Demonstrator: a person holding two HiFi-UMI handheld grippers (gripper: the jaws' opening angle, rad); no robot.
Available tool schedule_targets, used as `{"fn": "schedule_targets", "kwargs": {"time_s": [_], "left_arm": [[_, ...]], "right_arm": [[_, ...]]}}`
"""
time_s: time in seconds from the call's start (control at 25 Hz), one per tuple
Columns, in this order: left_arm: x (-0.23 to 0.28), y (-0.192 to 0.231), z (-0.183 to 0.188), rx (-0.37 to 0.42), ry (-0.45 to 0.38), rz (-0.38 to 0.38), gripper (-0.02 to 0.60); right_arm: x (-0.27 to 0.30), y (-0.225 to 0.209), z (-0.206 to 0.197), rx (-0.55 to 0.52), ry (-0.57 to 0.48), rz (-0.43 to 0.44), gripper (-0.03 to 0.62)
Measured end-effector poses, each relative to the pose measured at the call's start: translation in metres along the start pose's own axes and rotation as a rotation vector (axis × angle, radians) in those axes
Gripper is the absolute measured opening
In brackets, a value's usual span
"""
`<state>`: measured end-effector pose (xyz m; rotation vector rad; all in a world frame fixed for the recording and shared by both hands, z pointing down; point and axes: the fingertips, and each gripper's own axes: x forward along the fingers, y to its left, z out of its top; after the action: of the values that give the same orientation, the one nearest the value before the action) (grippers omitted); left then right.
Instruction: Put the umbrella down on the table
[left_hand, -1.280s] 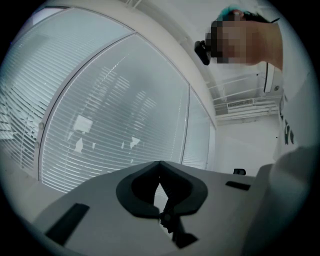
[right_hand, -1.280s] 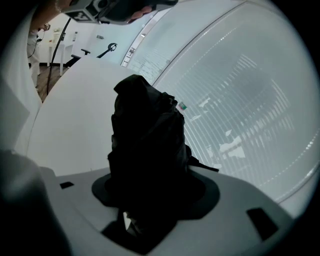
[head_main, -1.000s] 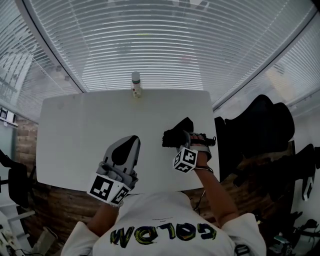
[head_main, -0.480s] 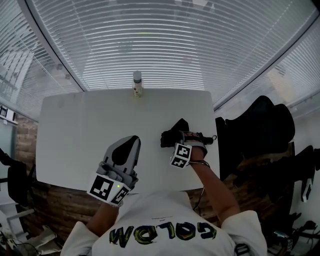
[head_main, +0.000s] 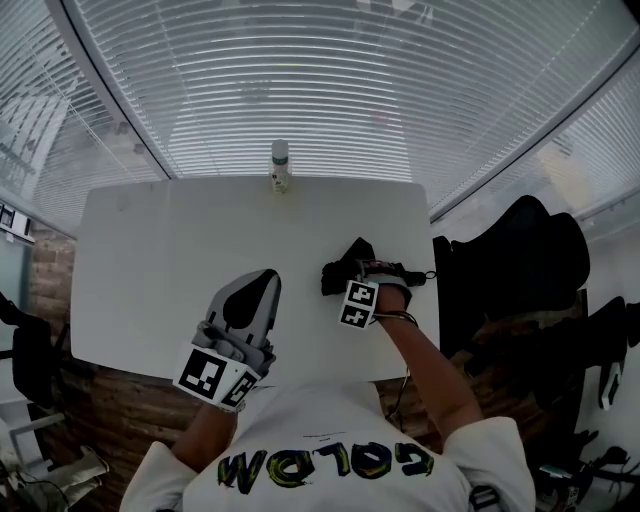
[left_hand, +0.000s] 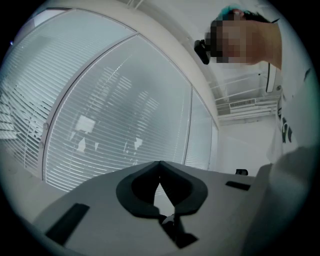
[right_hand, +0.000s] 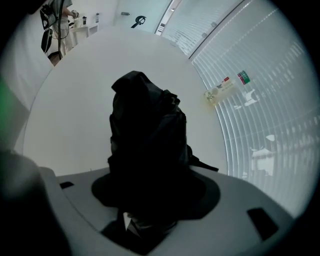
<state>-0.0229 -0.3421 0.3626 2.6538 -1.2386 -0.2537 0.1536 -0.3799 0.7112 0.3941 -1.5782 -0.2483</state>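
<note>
A folded black umbrella (head_main: 343, 268) hangs over the right part of the white table (head_main: 160, 260). My right gripper (head_main: 358, 284) is shut on it and points steeply down. In the right gripper view the umbrella (right_hand: 146, 135) fills the space between the jaws and hides their tips. Its far end is close to the tabletop; I cannot tell whether it touches. My left gripper (head_main: 262, 283) hovers level near the table's front edge. It is shut with nothing in it, and in the left gripper view its tips (left_hand: 160, 163) meet.
A small bottle (head_main: 279, 168) stands at the table's far edge, by the window blinds; it also shows in the right gripper view (right_hand: 223, 89). Dark chairs and bags (head_main: 510, 260) crowd the floor just right of the table. The person's torso is at the near edge.
My right gripper has sunk toward the table with the umbrella and tipped further down. The left gripper has stayed put.
</note>
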Motion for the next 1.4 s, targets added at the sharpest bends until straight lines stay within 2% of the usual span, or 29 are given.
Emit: {"fn": "schedule_targets", "kwargs": {"time_s": [0.36, 0.6, 0.96, 1.4], "left_arm": [[-0.003, 0.000, -0.001, -0.001, 0.000, 0.007, 0.011], [-0.006, -0.003, 0.000, 0.000, -0.002, 0.006, 0.011], [-0.010, -0.009, -0.002, 0.001, 0.001, 0.007, 0.011], [-0.008, -0.013, -0.004, -0.014, -0.004, -0.004, 0.011]], "right_arm": [[0.005, 0.002, 0.002, -0.019, 0.016, 0.052, 0.272], [0.003, -0.001, 0.001, -0.023, 0.001, 0.032, 0.307], [-0.018, -0.010, -0.002, -0.010, -0.017, -0.007, 0.314], [-0.062, -0.018, -0.017, 0.143, -0.102, -0.104, 0.275]]}}
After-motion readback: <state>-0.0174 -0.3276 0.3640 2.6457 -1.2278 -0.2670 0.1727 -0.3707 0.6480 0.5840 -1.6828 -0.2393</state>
